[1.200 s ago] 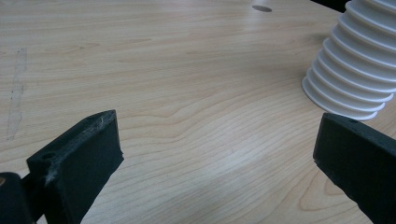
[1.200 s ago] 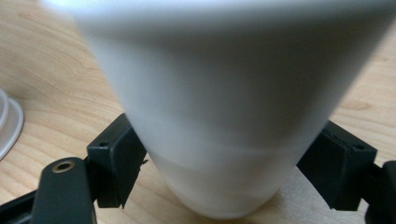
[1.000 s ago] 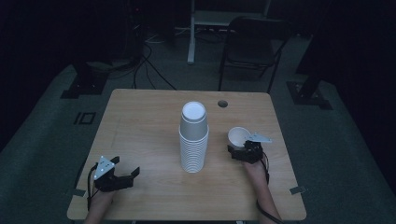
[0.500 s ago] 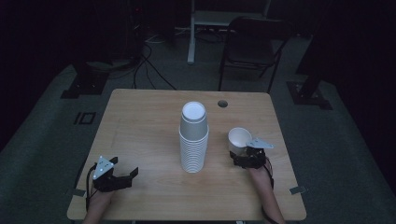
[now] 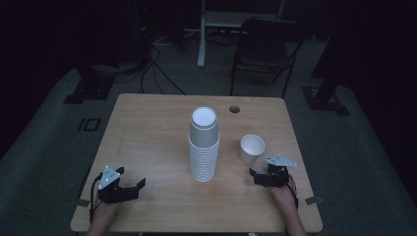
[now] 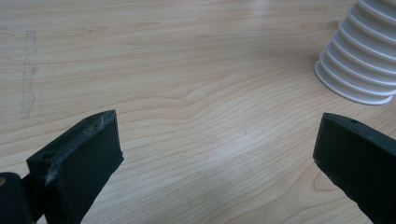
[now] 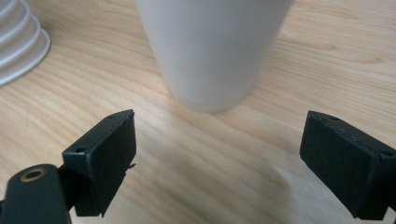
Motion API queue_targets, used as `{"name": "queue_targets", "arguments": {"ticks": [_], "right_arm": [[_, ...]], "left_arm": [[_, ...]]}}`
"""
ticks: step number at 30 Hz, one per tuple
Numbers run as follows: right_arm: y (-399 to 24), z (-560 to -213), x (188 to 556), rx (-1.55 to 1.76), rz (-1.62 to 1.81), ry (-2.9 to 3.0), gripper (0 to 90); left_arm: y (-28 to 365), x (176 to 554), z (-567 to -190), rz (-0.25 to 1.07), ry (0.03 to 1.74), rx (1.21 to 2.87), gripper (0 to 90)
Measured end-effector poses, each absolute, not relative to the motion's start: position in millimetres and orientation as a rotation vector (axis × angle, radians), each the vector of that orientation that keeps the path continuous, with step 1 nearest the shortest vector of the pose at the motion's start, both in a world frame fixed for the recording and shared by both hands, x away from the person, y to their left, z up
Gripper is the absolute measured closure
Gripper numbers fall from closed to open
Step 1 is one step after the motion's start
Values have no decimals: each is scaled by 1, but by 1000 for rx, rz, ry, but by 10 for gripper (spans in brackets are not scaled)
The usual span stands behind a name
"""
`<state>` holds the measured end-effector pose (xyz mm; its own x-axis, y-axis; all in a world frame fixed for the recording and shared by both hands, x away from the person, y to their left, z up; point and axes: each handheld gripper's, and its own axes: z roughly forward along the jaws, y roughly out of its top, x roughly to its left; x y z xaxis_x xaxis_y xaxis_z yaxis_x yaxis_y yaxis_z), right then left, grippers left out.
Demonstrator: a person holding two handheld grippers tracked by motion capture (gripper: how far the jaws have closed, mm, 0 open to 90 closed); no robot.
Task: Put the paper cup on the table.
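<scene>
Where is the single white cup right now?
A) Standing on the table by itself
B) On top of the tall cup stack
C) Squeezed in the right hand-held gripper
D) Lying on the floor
A: the single cup stands upright on the table, just ahead of the open right hand-held gripper, which does not touch it.

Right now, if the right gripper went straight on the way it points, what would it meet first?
Most likely the single white paper cup, upright just ahead and apart from the open right gripper; the tall stack of white paper cups lies off to one side.
</scene>
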<state>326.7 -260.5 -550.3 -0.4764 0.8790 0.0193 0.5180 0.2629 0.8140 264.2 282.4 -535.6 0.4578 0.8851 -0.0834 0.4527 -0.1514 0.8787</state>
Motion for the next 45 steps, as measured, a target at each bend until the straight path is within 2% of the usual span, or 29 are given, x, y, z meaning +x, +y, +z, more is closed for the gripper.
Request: {"name": "queue_targets", "arguments": {"ticks": [27, 45], "right_arm": [[-316, -554, 272, 1493, 935, 1876, 106], [-335, -557, 266, 1696, 795, 1806, 107]], "left_arm": [[285, 265, -541, 576, 1183, 1784, 13], [283, 266, -545, 584, 1211, 1811, 13]]}}
